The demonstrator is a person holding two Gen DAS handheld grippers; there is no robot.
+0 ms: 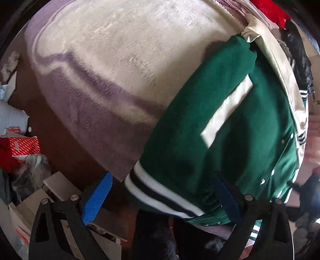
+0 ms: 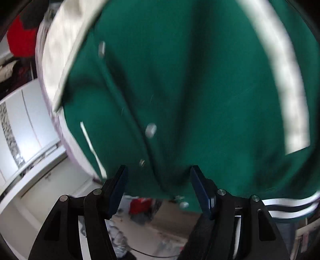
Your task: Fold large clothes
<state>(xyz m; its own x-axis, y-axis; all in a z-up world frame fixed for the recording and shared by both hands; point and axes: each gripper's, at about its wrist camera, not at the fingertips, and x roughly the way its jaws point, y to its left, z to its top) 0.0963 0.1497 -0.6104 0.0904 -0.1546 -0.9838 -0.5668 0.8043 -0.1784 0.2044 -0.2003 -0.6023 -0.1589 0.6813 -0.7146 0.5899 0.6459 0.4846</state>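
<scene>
A green varsity jacket (image 1: pixel 230 140) with cream sleeves and a white-and-black striped hem (image 1: pixel 160 192) lies on a fluffy cream and lilac blanket (image 1: pixel 112 60). My left gripper (image 1: pixel 163 174) points down over the jacket's hem corner. It is open wide, with blue pads (image 1: pixel 98 198) on either side of the hem and clear of the cloth. In the right wrist view the jacket (image 2: pixel 190 90) fills the frame, its metal snaps (image 2: pixel 151 130) showing. My right gripper (image 2: pixel 158 168) is open at the jacket's lower edge; its pads (image 2: pixel 202 192) do not press the fabric.
A black leather jacket (image 1: pixel 298 60) and a red garment (image 1: pixel 270 10) lie past the green one. A red box (image 1: pixel 20 148), bags and white boards (image 1: pixel 60 186) crowd the floor beside the bed. White cabinet doors (image 2: pixel 30 124) stand on the right wrist view's left.
</scene>
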